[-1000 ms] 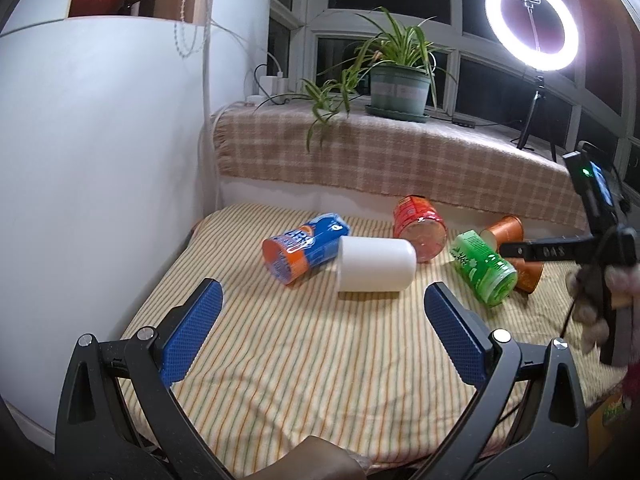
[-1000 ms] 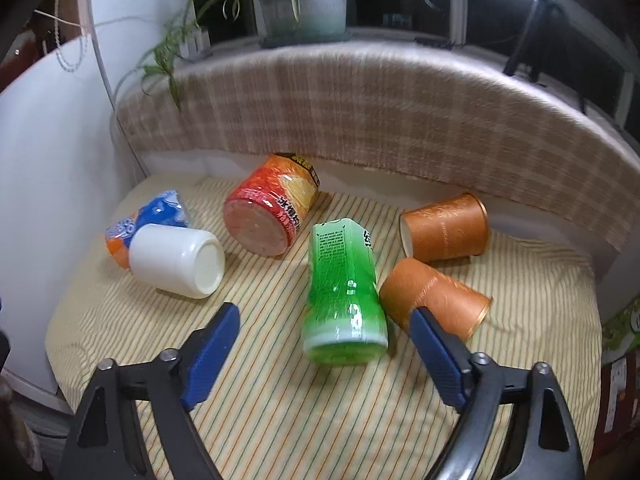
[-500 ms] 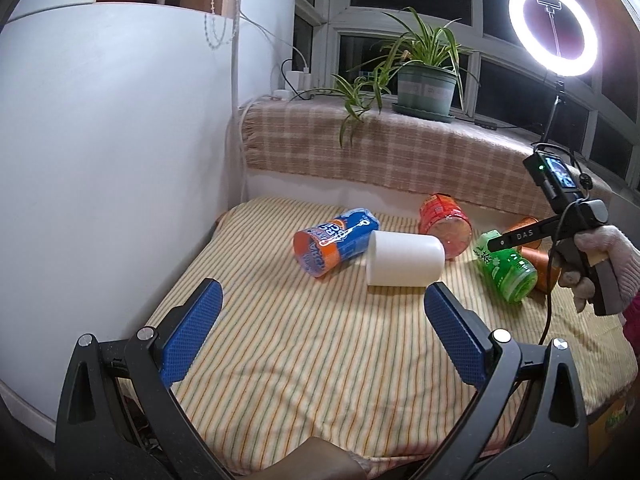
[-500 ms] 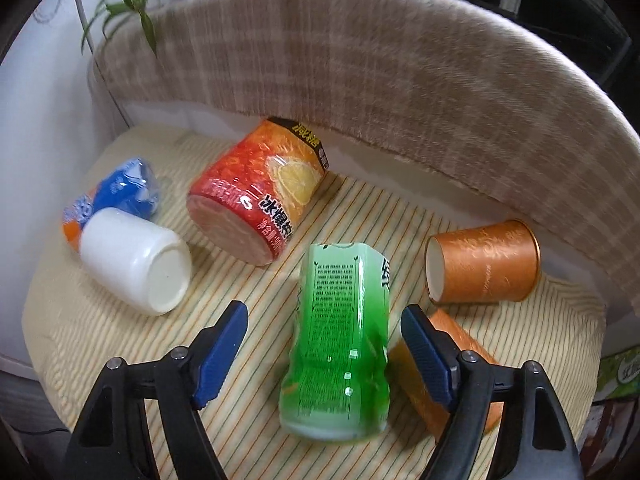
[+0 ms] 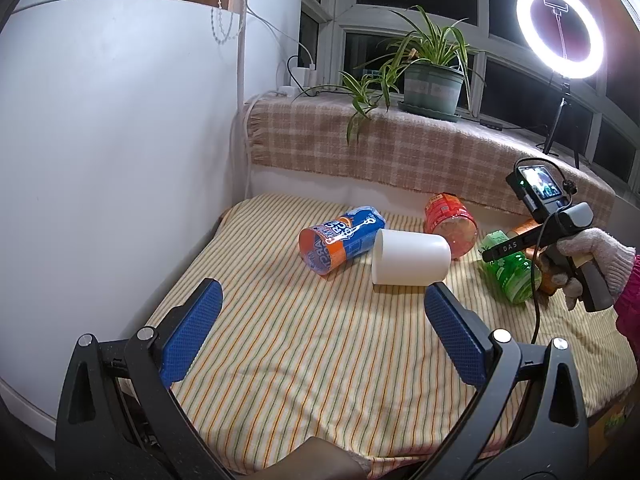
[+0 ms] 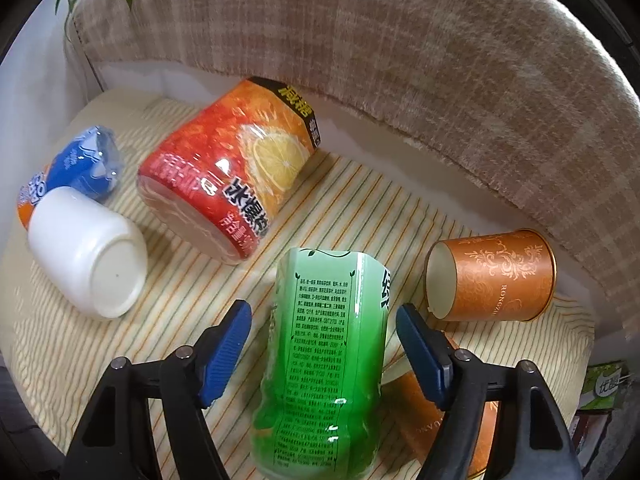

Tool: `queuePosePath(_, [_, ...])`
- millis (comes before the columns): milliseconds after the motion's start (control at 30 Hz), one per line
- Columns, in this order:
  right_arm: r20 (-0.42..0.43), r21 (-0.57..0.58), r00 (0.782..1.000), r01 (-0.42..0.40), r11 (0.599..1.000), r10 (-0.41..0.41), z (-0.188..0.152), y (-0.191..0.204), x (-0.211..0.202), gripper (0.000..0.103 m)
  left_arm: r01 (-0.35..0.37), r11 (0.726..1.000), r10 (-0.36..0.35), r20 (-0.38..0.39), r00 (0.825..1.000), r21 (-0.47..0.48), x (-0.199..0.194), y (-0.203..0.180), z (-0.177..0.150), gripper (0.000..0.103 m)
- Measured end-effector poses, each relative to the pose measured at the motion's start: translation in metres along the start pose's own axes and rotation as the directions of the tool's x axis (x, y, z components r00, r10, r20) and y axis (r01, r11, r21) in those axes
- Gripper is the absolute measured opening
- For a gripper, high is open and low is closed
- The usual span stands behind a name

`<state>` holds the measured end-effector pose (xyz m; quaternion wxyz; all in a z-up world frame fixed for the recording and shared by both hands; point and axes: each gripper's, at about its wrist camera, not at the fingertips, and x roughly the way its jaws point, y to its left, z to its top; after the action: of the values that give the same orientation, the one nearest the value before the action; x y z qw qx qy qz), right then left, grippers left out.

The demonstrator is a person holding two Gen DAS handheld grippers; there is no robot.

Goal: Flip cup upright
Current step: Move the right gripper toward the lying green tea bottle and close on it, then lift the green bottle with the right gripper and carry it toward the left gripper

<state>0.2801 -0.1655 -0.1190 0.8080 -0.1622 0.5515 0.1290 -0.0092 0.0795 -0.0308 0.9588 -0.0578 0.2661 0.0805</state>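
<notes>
Several cups lie on their sides on a striped cloth [image 5: 304, 344]. A green cup [image 6: 324, 364] lies between the open jaws of my right gripper [image 6: 324, 316]; the blue pads [image 6: 224, 344] stand a little off its sides. It also shows in the left wrist view [image 5: 510, 276] under the right gripper. A white cup [image 5: 410, 257] [image 6: 88, 256], a blue-and-orange cup [image 5: 340, 242], a red-orange cup [image 6: 232, 176] and two brown paper cups [image 6: 492, 276] lie around it. My left gripper [image 5: 320, 332] is open and empty, held back from the white cup.
A checked blanket [image 5: 400, 160] covers the ledge behind the cloth, with a potted plant [image 5: 432, 80] on it. A white curved wall [image 5: 120, 160] stands at the left. A ring light [image 5: 560, 36] stands at the back right.
My right gripper has moved forward and down until its open jaws straddle the green cup. My left gripper has drawn back and up a little.
</notes>
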Motion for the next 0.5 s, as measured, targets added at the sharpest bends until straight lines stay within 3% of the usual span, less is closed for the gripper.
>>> queuePosePath(100, [-0.014, -0.007, 1.000, 0.009, 1.000, -0.009, 0.002, 0.000, 0.009, 0.075, -0.002, 1.000, 0.002, 0.003, 1.000, 0.000, 0.000, 0.001, 0.000, 0.102])
queuePosePath(233, [-0.026, -0.017, 0.999, 0.028, 0.999, -0.029, 0.004, 0.004, 0.017, 0.065, -0.008, 1.000, 0.008, 0.006, 1.000, -0.004, -0.001, 0.003, 0.000, 0.102])
queuePosePath(500, [0.016, -0.011, 1.000, 0.017, 1.000, -0.017, -0.002, 0.007, 0.014, 0.065, -0.008, 1.000, 0.008, 0.007, 1.000, -0.005, -0.002, 0.004, 0.000, 0.102])
